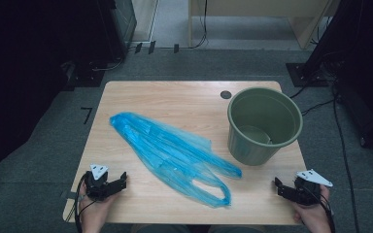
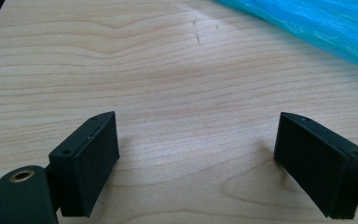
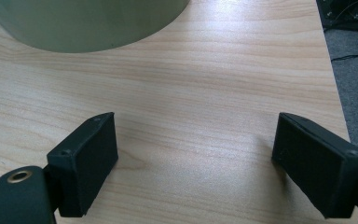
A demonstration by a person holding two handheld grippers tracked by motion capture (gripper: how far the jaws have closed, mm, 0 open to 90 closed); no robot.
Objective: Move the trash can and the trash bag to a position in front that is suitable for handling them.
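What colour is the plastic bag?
The plastic bag is see-through blue, clearest in the high view.

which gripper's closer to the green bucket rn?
Right. The right gripper sits open at the table's near right corner, just in front of the green bucket. The left gripper is open at the near left corner, with the blue bag between it and the bucket.

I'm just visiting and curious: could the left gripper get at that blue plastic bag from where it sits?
Probably yes. The left gripper rests with jaws open near the table's front edge, and only bare wood lies between it and the blue plastic bag.
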